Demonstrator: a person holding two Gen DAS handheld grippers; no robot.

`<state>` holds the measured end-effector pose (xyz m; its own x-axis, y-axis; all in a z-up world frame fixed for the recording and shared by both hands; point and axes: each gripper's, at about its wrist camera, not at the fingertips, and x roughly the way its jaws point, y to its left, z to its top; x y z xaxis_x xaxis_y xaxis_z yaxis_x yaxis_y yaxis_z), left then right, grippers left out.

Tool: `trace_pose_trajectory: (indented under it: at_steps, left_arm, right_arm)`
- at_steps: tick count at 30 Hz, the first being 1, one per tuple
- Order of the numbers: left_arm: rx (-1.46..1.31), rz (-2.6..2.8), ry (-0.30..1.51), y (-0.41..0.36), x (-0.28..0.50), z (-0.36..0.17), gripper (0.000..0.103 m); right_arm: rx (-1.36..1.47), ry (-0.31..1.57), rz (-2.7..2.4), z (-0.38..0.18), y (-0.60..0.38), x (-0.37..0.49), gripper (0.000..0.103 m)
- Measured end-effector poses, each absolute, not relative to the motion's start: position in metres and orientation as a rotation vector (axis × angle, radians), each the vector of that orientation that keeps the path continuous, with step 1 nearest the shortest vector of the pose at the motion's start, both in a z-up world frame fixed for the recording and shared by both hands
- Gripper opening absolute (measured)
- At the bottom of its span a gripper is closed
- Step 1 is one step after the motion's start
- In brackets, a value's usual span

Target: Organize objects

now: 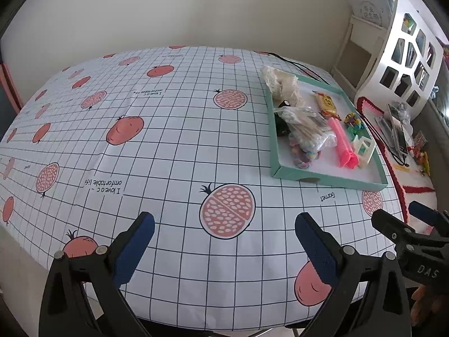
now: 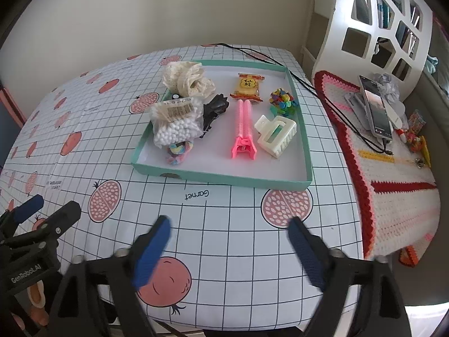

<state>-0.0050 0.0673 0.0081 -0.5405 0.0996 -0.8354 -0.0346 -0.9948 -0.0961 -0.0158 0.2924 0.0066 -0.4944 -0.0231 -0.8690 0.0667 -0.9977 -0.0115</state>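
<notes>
A shallow teal tray (image 2: pixel 224 179) (image 1: pixel 328 181) lies on the patterned tablecloth and holds several small items: a cream lace bundle (image 2: pixel 188 80), a bag of white beads (image 2: pixel 175 126), a pink clip (image 2: pixel 244 129) (image 1: pixel 341 141), a cream claw clip (image 2: pixel 276 134), a yellow snack packet (image 2: pixel 248 87), coloured beads (image 2: pixel 283 102) and a pastel scrunchie (image 2: pixel 176 151). My right gripper (image 2: pixel 228 227) stands open and empty over the cloth, in front of the tray. My left gripper (image 1: pixel 224 224) is open and empty too, left of the tray. Each gripper shows at the edge of the other's view.
A crocheted red and white mat (image 2: pixel 393 168) lies right of the table with a phone (image 2: pixel 376 109) and a black cable on it. A white cut-out shelf (image 2: pixel 387 28) stands behind. The wall closes off the far side of the table.
</notes>
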Motion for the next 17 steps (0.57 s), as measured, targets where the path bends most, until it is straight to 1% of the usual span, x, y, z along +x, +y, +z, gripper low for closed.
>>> trace_pose_trajectory:
  at_steps: [6,17]
  left_arm:
    - [-1.471,2.691,-0.105,0.0658,-0.005,0.0061,0.1]
    - [-1.438,2.746,-0.082,0.0637,-0.001,0.0091,0.1]
  right_arm:
    - [1.547,0.072,-2.664,0.006,0.2906,-0.0155,0.103]
    - [1.546,0.073,-2.665,0.0056,0.2884,-0.0145,0.103]
